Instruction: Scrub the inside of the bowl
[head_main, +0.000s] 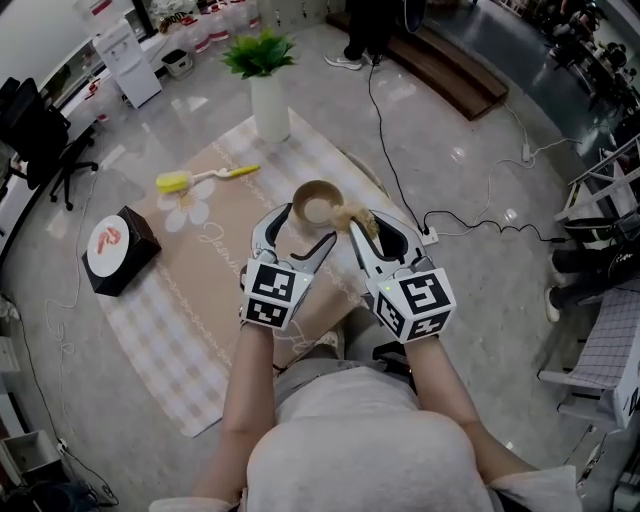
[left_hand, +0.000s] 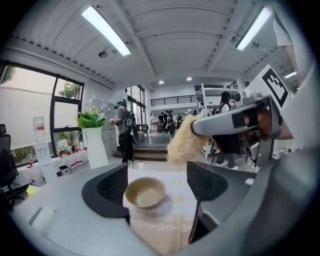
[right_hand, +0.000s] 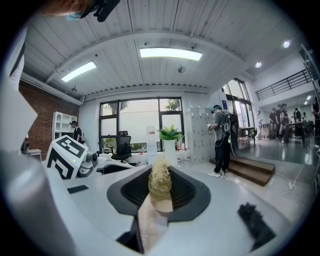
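A tan bowl (head_main: 318, 203) (left_hand: 145, 192) stands upright on the checked mat (head_main: 200, 300). My left gripper (head_main: 303, 230) (left_hand: 157, 187) is open just on the near side of it. The jaws stand wide on either side of the bowl, and neither pad touches it. My right gripper (head_main: 375, 232) (right_hand: 161, 192) is shut on a straw-coloured fibre scrubber (head_main: 360, 216) (right_hand: 160, 181) (left_hand: 184, 140). It holds the scrubber in the air by the bowl's right rim, a little above it. The inside of the bowl looks bare.
A white vase with a green plant (head_main: 268, 95) stands at the mat's far end. A yellow brush (head_main: 205, 178) lies to the left, and a black box with a white round top (head_main: 118, 250) sits at the left edge. Cables (head_main: 470, 215) run over the floor at right.
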